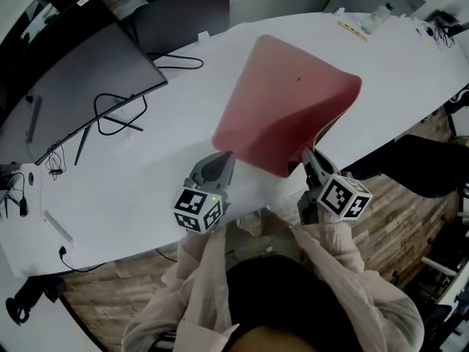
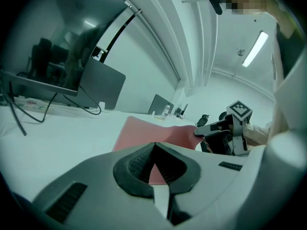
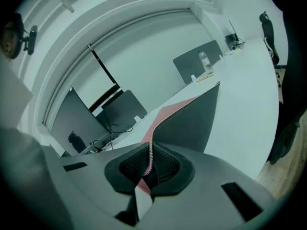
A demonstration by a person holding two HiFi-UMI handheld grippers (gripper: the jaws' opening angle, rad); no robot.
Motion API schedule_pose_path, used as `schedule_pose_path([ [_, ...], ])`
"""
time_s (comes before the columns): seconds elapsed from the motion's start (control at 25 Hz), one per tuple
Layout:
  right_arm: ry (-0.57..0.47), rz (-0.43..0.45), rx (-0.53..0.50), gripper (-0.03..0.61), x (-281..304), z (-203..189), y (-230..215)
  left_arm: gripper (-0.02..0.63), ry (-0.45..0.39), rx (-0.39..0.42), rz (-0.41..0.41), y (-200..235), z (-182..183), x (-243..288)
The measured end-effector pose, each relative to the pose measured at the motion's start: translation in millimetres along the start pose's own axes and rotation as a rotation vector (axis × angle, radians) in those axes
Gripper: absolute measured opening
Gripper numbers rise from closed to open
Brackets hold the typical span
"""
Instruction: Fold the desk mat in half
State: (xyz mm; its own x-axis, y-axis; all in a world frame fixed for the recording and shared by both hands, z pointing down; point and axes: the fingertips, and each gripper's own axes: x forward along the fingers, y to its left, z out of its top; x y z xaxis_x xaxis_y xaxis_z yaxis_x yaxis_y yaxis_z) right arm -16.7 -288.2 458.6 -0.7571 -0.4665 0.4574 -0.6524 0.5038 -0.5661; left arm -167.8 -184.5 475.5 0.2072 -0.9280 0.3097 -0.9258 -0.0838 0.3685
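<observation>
Left of the desk mat (image 1: pixel 282 101), a monitor (image 1: pixel 80 86) and cables (image 1: pixel 117 116) occupy the table (image 1: pixel 146 189).

A long white table (image 1: pixel 146 182) (cables (image 1: pixel 117 116) trailing) carries dark monitors (image 1: pixel 80 86) above a wood-plank floor (image 1: pixel 399 229).

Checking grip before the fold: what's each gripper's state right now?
Left gripper: closed, holding a near corner of the desk mat.
Right gripper: closed, holding the desk mat's other near corner.
</observation>
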Motion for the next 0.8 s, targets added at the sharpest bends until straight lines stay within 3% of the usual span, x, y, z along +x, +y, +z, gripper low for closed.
schedule_pose_path([
  [0.4,0.088,0.113,-0.105,0.032,47.5,0.0,40.2,0.026,-0.04,-0.027,0.13,28.9,7.3,-29.7],
  [0.8,0.189,0.183,-0.185,0.032,71.9,-26.6,67.1,0.026,-0.06,-0.073,0.241,47.0,-5.0,-57.1],
])
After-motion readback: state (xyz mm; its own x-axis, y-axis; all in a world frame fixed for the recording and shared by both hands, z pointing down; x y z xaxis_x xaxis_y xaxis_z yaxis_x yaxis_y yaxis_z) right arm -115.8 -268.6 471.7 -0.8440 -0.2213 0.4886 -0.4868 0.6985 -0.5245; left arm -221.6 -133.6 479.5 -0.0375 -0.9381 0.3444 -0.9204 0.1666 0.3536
